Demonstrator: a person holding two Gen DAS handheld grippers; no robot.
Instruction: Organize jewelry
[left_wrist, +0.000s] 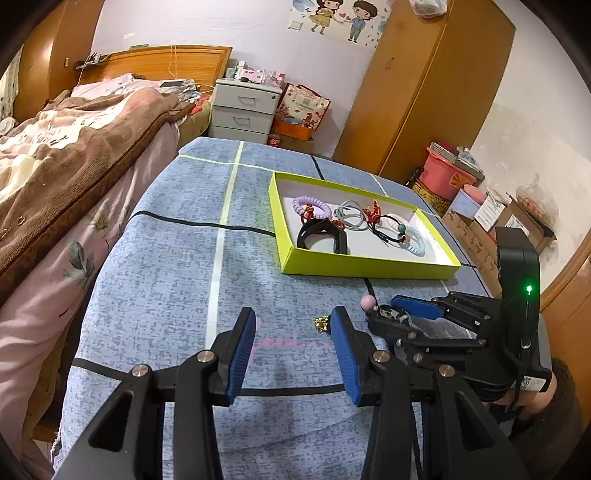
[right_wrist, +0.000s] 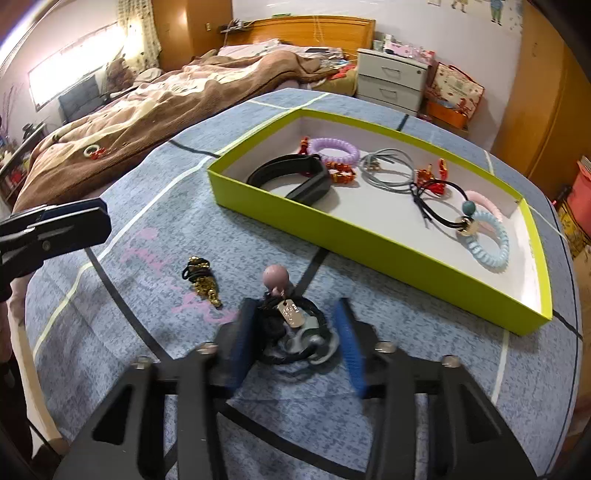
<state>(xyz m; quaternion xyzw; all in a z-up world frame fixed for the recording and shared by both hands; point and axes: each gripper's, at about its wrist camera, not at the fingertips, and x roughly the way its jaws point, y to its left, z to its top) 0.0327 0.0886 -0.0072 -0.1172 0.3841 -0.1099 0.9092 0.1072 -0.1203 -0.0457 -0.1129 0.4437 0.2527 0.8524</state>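
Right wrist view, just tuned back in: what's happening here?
A person is sorting jewelry into the yellow-green box on the blue cloth. The right gripper is open around a tangle of hair ties with a pink bead and a metal tag, jaws either side, not clamped. The left gripper hangs open and empty. A gold and black piece lies loose on the cloth. The box holds coil ties, a black band and other pieces.

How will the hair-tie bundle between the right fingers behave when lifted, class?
The bundle probably flops: thin elastic loops tangled together. Its pink bead and metal tag may dangle and swing. Likely light, hardly fragile.
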